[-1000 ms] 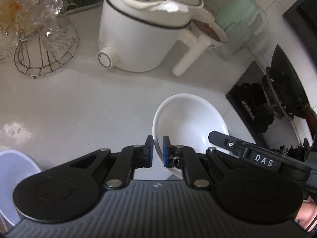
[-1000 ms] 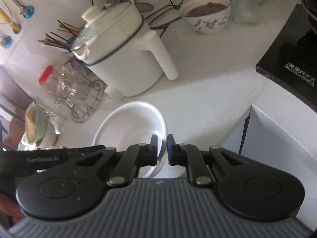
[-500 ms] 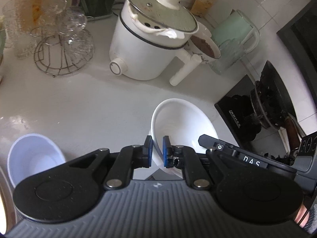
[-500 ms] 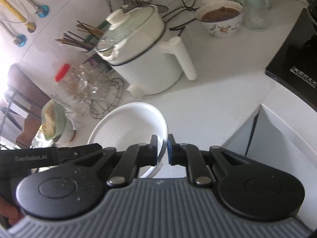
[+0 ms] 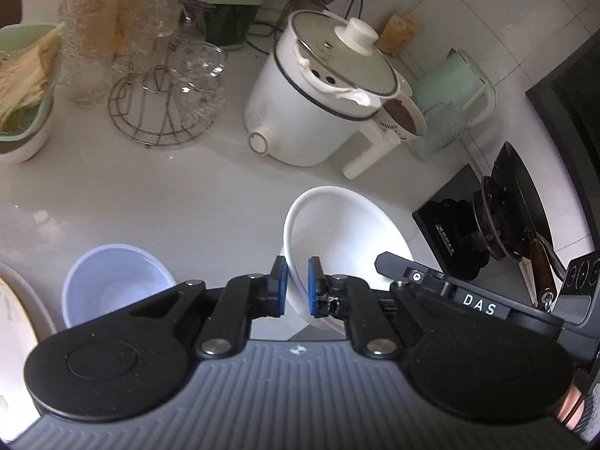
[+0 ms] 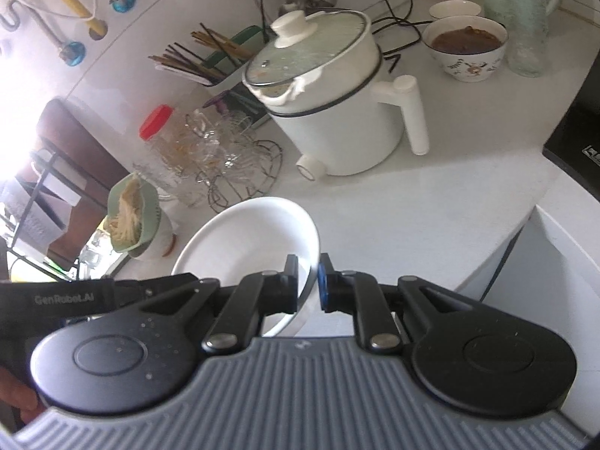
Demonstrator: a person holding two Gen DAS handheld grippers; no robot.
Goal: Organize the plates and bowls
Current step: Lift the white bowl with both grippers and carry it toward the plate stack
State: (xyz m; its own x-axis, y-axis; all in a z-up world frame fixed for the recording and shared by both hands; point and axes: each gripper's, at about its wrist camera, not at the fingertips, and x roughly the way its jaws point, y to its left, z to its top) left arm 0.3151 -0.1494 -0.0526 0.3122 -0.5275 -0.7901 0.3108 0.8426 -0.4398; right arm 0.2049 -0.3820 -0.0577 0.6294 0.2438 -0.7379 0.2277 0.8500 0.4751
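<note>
White bowl point(image 5: 337, 236), pinched at opposite rims by my left gripper point(image 5: 296, 288) and right gripper point(image 6: 308, 281): keep level, lower squarely into lavender bowl point(image 5: 112, 281).

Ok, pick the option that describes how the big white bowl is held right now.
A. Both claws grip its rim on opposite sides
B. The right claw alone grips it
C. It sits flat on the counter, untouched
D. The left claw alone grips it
A: the left claw pinches one side of the white bowl's rim, and the right claw pinches the other side.
</note>
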